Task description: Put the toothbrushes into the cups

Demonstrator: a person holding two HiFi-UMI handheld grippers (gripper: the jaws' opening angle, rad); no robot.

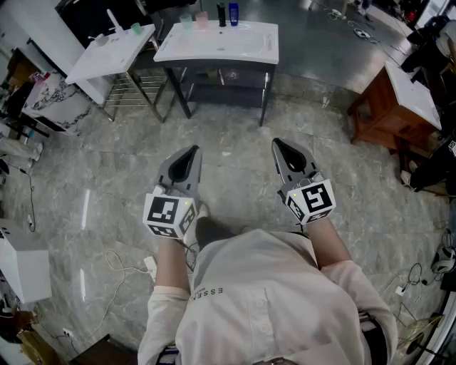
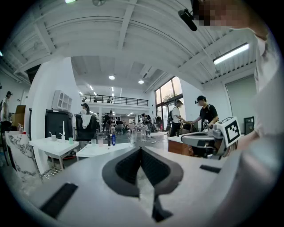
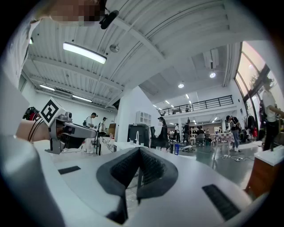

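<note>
A pale green cup and a pink cup stand at the back edge of the white surface, just beside a dark bottle and a blue bottle. The toothbrushes are too small to make out. Well short of that surface, over the grey floor, the left claw and right claw are held side by side — both clenched, with nothing between the jaws.

Cups on basin, back-L corner
</note>
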